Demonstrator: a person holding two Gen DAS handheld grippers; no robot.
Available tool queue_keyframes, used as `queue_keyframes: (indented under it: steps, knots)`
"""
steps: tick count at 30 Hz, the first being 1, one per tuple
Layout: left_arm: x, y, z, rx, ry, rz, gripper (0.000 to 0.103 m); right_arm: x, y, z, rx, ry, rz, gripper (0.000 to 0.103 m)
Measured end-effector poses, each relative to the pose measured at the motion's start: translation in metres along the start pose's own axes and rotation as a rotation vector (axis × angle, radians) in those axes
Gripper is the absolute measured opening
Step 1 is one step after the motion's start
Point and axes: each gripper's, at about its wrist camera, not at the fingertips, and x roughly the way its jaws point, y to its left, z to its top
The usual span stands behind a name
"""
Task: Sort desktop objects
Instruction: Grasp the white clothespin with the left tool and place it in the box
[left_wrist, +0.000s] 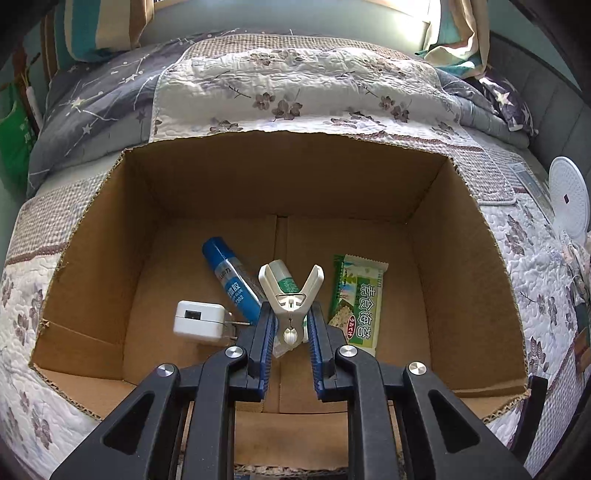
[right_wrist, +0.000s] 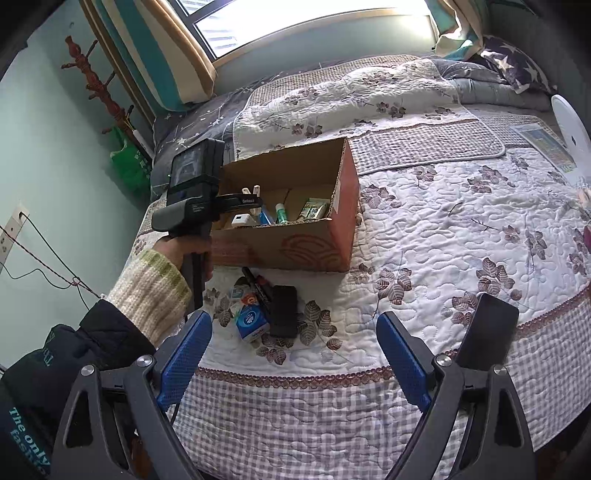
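My left gripper (left_wrist: 291, 309) is shut on a white plastic clip (left_wrist: 291, 291) and holds it above the inside of an open cardboard box (left_wrist: 461, 280). On the box floor lie a blue glue bottle (left_wrist: 229, 280), a white charger plug (left_wrist: 199, 321), a green-and-white glue stick (left_wrist: 286, 282) and a green seaweed snack packet (left_wrist: 358, 299). In the right wrist view a hand holds that left gripper (right_wrist: 247, 201) over the box (right_wrist: 314, 251), the clip (right_wrist: 251, 191) sticking up. My right gripper (right_wrist: 291, 325) stands open and empty over the quilt.
In front of the box on the quilted bed (right_wrist: 443, 240) lie a blue-and-white carton (right_wrist: 253, 325), a black flat case (right_wrist: 283, 312) and a marker (right_wrist: 258, 284). A dark flat object (right_wrist: 487, 325) lies by my right finger. A white round fan (right_wrist: 569, 125) stands far right.
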Motion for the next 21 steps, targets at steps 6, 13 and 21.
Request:
queue_keyframes:
  steps: [6, 13, 21]
  knots:
    - [0.009, -0.001, -0.002, -0.014, 0.024, 0.039, 0.103, -0.001, -0.005, 0.001, 0.032, 0.006, 0.011, 0.091]
    - [-0.038, 0.021, -0.026, -0.124, -0.165, -0.016, 0.103, 0.003, -0.007, 0.002, 0.035, 0.008, -0.013, 0.091]
    - [-0.122, 0.079, -0.131, -0.29, -0.397, 0.033, 0.103, 0.0, -0.009, 0.002, 0.051, -0.005, -0.024, 0.091]
